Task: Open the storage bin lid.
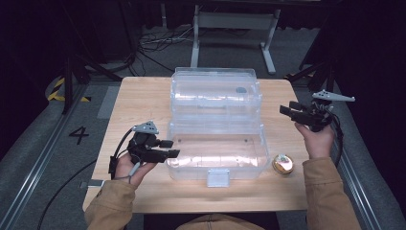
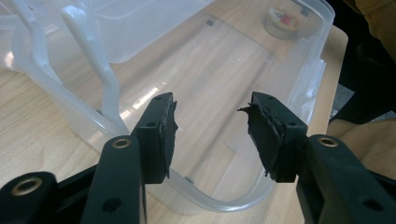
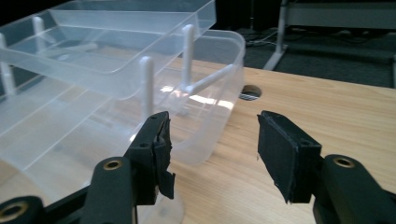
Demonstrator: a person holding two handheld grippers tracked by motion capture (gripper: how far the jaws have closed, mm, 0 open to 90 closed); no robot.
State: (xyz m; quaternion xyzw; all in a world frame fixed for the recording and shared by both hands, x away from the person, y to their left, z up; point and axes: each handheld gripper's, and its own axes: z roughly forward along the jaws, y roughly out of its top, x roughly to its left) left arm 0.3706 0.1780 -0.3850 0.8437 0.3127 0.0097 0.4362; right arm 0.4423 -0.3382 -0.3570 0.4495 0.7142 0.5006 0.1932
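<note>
- Toolbox (image 1: 216, 124), clear plastic, stood open at mid-table with its tiered tray (image 1: 215, 93) swung back; long axis ran across the table.
- My left gripper (image 1: 171, 148) hung at the box's near-left corner, jaws spread over the rim, gripping nothing; this hand was the nearer one.
- My right gripper (image 1: 286, 108) stood off the right end, jaws apart and empty.
- Small round tin (image 1: 283, 164) sat just beside the front-right corner; its label was possibly printed, unreadable.
- Floor marking "4" (image 1: 79, 135) was legible.
</note>
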